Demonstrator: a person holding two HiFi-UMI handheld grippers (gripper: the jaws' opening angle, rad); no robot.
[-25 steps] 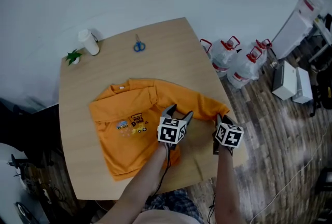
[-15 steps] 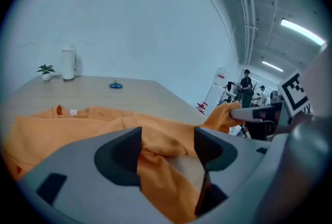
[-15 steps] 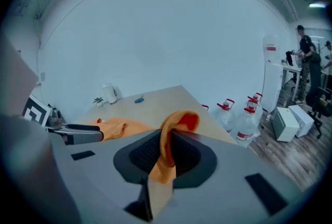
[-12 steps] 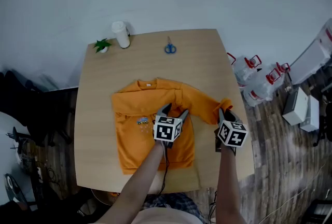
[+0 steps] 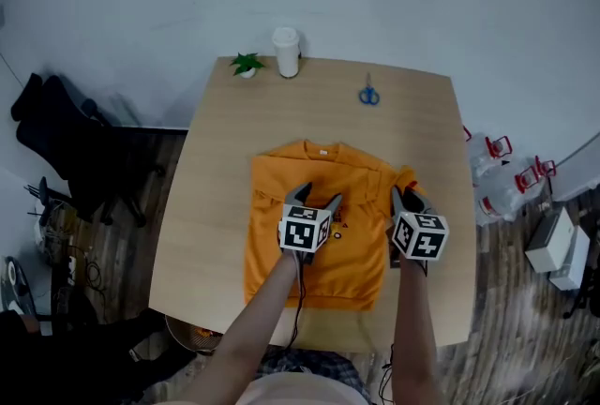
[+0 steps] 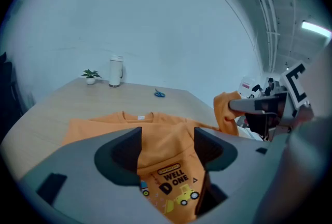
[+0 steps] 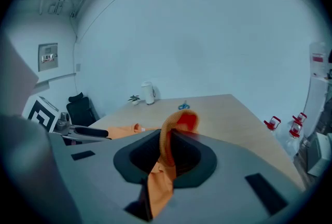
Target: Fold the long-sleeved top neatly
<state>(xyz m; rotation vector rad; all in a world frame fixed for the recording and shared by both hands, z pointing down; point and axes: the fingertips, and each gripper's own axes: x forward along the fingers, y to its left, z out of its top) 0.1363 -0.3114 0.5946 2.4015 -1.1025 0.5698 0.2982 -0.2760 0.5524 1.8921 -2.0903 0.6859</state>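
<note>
Top (image 5: 342, 262) sleeve mostly hidden, seemingly.

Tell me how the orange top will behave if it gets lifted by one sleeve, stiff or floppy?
Probably floppy: the sleeve cuff pinched in the right gripper bends over and hangs limp. Likely light, since that one pinch holds the sleeve up. The top lies flat on the table, so it should drape and drag rather than lift as a sheet.
</note>
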